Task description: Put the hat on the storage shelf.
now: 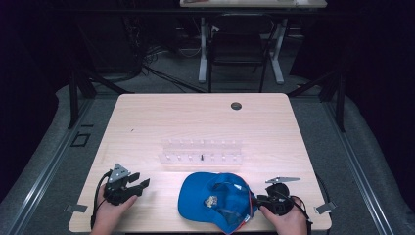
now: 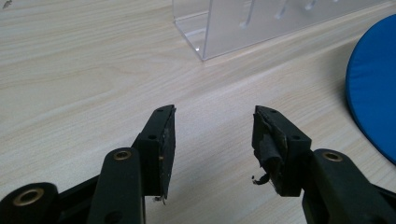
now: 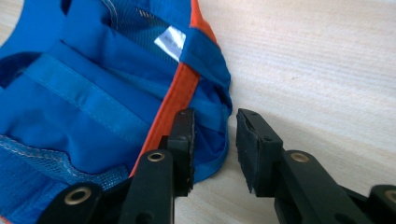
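Blue cap [image 2: 376, 88] cut off by the frame edge, small item inside it [image 1: 211, 200] indistinct

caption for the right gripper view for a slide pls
Right gripper, jaws open, straddling the rim of an upturned blue cap on the wooden table.

This looks like a lab or recording studio. A pale wood-grain table [image 1: 147, 122] with a round black cable grommet [image 1: 236, 105] stands on grey carpet [image 1: 44, 161], ringed by black curtains and black metal stands [image 1: 73, 98]. Loose black cables [image 1: 151, 63] trail across the floor towards a white-legged desk [image 1: 203, 49] behind.
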